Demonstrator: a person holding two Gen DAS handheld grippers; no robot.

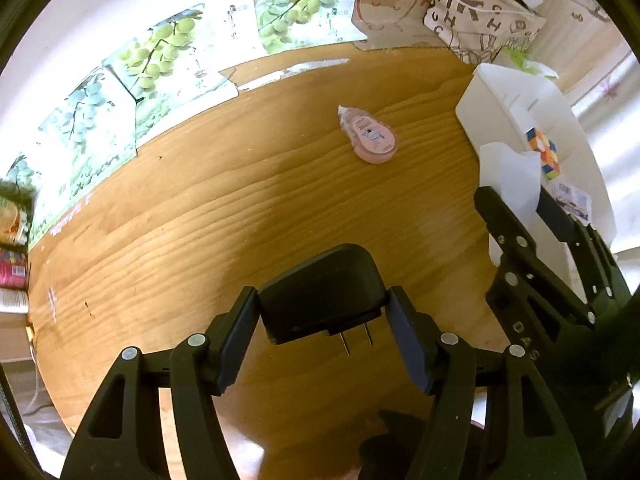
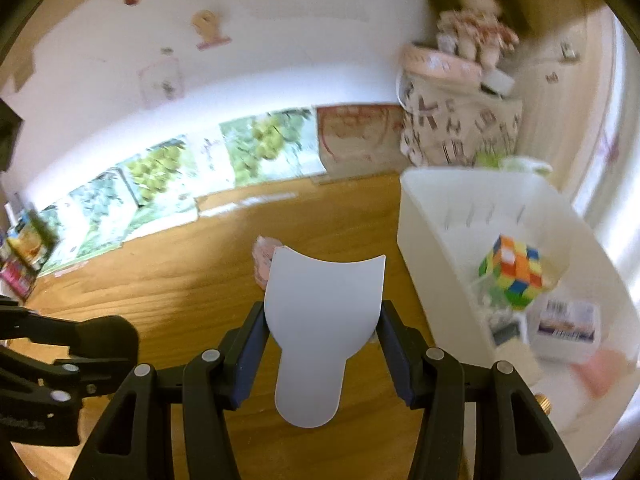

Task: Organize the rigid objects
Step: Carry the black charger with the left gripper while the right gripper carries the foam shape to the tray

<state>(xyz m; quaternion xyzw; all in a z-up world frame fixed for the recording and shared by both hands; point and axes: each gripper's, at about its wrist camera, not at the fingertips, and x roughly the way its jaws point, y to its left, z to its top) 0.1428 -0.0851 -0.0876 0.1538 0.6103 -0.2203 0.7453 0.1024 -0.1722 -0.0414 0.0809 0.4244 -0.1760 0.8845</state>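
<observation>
My left gripper (image 1: 322,336) is shut on a black plug adapter (image 1: 320,292), its two prongs pointing down, held above the wooden table (image 1: 200,220). My right gripper (image 2: 322,352) is shut on a white plastic scoop (image 2: 320,320), held just left of the white bin (image 2: 424,248); the scoop (image 1: 508,176) and right gripper (image 1: 516,216) also show in the left wrist view. A pink correction tape (image 1: 370,136) lies on the table; in the right wrist view only its edge (image 2: 264,256) shows behind the scoop.
The white bin (image 1: 492,104) holds a colourful puzzle cube (image 2: 514,276), a small printed box (image 2: 566,326) and other small items. A letter-print fabric bag (image 2: 456,136) with a doll (image 2: 476,28) stands behind it. Grape posters (image 1: 160,68) line the wall. The left gripper (image 2: 92,344) shows at left.
</observation>
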